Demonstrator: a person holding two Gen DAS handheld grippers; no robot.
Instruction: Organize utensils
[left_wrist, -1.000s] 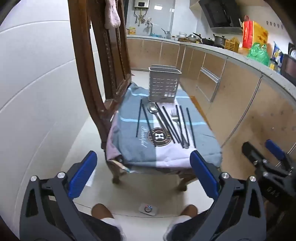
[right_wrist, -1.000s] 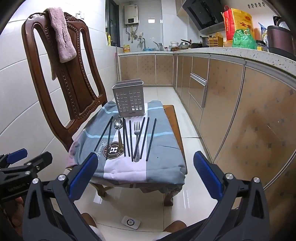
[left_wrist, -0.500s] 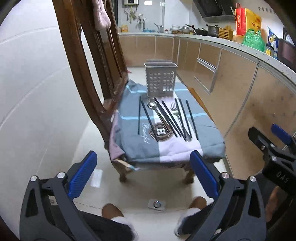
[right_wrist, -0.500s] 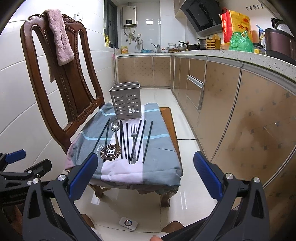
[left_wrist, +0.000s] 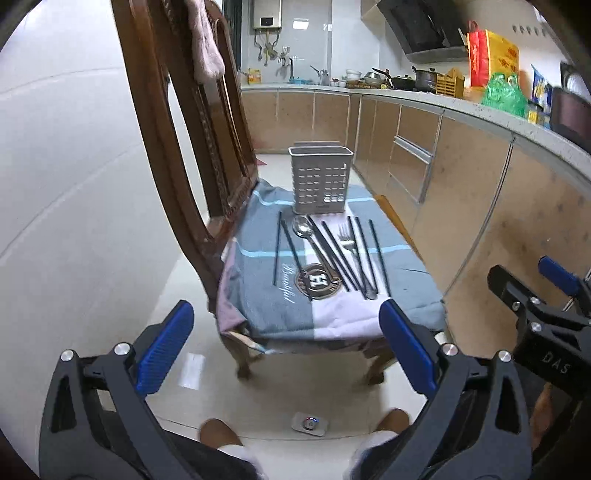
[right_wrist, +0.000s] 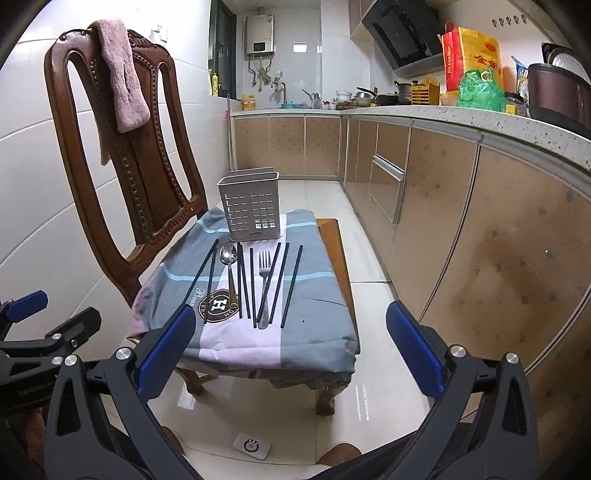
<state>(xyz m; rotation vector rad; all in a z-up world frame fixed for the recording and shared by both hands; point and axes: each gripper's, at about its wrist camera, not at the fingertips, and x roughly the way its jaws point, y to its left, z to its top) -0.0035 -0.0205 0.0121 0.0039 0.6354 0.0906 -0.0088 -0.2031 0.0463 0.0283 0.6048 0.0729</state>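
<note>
Fingers of the left gripper (left_wrist: 286, 349) are being held wide apart with nothing between their blue pads, and the fingers of the right gripper (right_wrist: 291, 349) are being held spread just as wide and empty. Both grippers are being kept low and level, well short of the utensils, pointing forward at the near edge of a low tabletop (right_wrist: 338, 254) draped with a cloth (right_wrist: 314, 288). The right gripper is also being caught at the right edge of the left wrist view (left_wrist: 532, 295), and the left gripper at the left edge of the right wrist view (right_wrist: 48, 325), so the two are being held side by side.

On the cloth, the utensils are being shown laid in a rough row, lengthwise toward the grippers: thin dark chopsticks (right_wrist: 291, 286), a shiny metal spoon (right_wrist: 228, 255) and a metal fork (right_wrist: 264, 266) among them. Some chopsticks are lying crossed over one another near the fork. Just behind the row, a grey plastic holder (right_wrist: 251, 205) with slotted walls is being shown standing upright, its rim open.

The cloth is soft, banded in grey-blue and pale pink, with a round emblem (right_wrist: 218, 306) under the spoon's handle. A carved wooden chair (right_wrist: 147, 177) with a pink towel (right_wrist: 120, 92) over its back is standing left of the tabletop. The floor (right_wrist: 369, 398) is glossy tile.
</note>
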